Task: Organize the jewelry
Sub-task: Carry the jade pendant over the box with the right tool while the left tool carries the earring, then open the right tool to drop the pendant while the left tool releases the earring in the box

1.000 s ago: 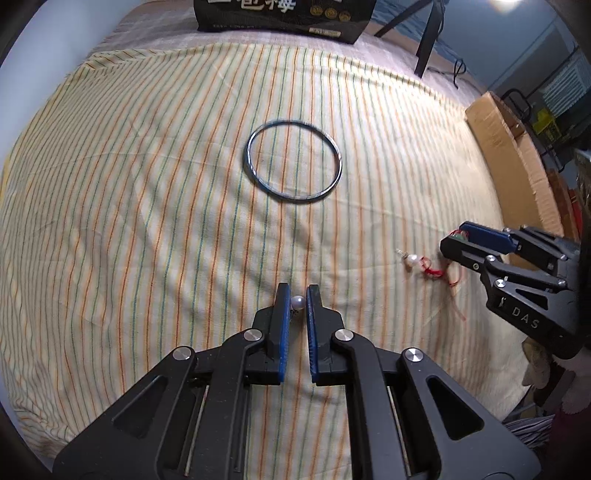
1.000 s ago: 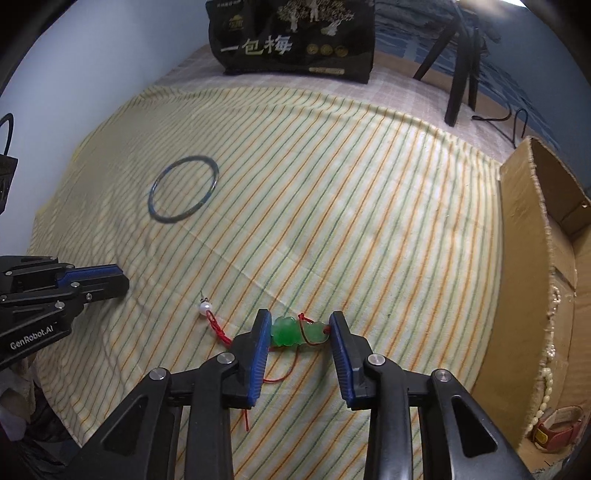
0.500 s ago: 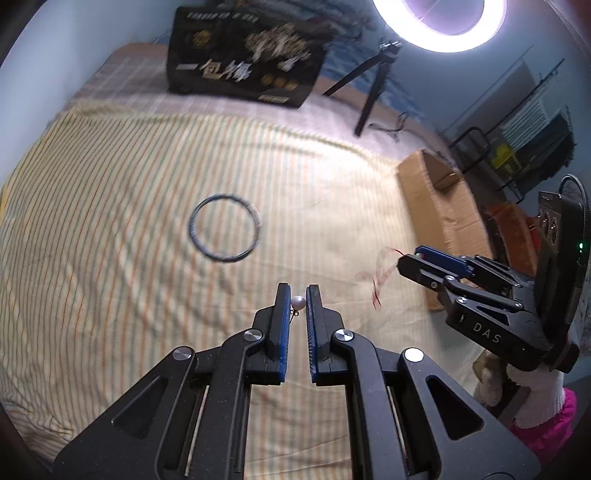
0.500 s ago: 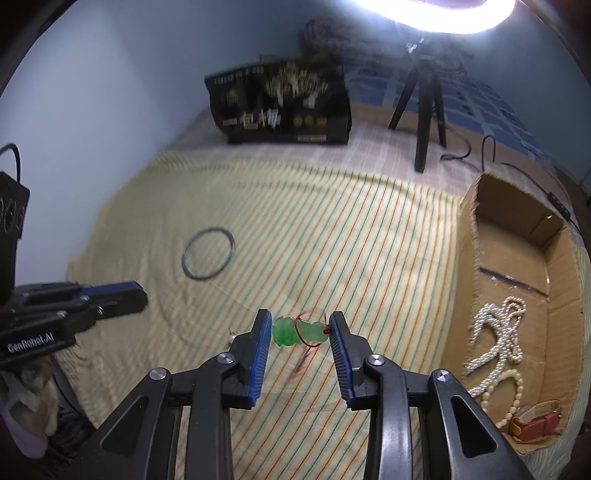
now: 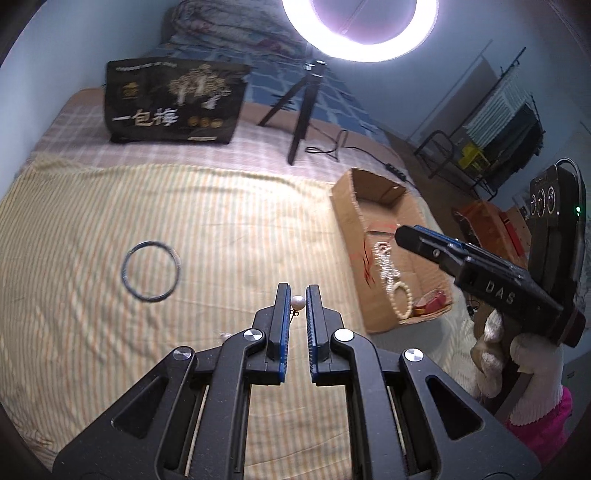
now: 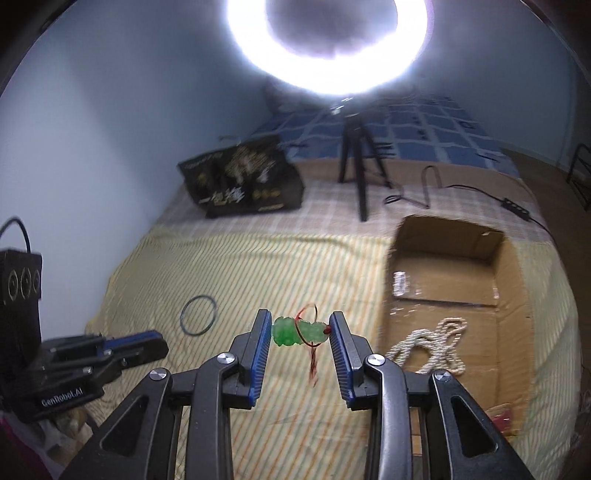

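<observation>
Striped bedspread [image 5: 229, 229] on a bed under a ring light [image 5: 360, 26], both tools holding jewelry in the air.

Left tool [image 5: 296, 295], marked "GenRobot.AI" on its side in the right view, is nearly shut on a pearl [image 5: 298, 302] at its tips. Right tool [image 6: 300, 325], marked "DAS" in the left view, is partly open and clamps a green pendant [image 6: 297, 330] with red cord [image 6: 313, 360] dangling below. Ahead and left of both tools a bangle [image 5: 150, 271] lies on the bedspread. To the right of the tools an open box [image 6: 458, 280] holds pearl strands [image 6: 436, 343]. Far ahead a black bag [image 5: 173, 101] reads "一包梅", beside a tripod [image 5: 301, 110].
</observation>
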Motion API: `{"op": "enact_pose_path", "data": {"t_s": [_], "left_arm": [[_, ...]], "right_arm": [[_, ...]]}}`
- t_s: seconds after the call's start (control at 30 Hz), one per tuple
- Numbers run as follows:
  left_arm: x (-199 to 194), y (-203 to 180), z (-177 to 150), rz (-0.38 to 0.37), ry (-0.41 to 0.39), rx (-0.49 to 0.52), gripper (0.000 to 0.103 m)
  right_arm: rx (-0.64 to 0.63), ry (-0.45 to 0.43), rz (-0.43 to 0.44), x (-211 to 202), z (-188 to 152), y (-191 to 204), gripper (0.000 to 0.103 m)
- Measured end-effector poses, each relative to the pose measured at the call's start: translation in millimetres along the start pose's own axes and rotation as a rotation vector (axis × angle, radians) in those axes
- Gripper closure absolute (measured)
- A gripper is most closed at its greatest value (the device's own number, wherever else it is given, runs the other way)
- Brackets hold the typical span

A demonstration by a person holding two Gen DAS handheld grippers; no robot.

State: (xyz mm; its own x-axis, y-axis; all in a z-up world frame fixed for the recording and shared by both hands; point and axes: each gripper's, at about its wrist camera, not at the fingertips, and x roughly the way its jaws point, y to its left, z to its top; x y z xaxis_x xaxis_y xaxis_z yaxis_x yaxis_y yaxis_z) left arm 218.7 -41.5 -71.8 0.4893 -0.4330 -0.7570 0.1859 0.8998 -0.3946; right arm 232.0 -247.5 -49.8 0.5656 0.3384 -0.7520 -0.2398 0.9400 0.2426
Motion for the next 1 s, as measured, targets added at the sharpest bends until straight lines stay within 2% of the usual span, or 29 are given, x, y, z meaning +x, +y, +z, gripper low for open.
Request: {"op": "enact_pose_path", "data": {"t_s": [0.47, 0.73, 1.0], "left_arm": [[41, -67, 3, -0.077, 0.022, 0.083, 0.097], [72, -101, 0, -0.101, 0.056, 0.128, 0.097], [104, -123, -5, -0.112, 0.100, 0.152, 0.097]], "right_arm": [[0.112, -0.042, -0.100, -33, 0, -78, 0.071], [0.178, -0.030, -0.154, -35, -5, -124, 0.071], [0.231, 0.003, -0.165, -25, -12, -149, 0.071]]}}
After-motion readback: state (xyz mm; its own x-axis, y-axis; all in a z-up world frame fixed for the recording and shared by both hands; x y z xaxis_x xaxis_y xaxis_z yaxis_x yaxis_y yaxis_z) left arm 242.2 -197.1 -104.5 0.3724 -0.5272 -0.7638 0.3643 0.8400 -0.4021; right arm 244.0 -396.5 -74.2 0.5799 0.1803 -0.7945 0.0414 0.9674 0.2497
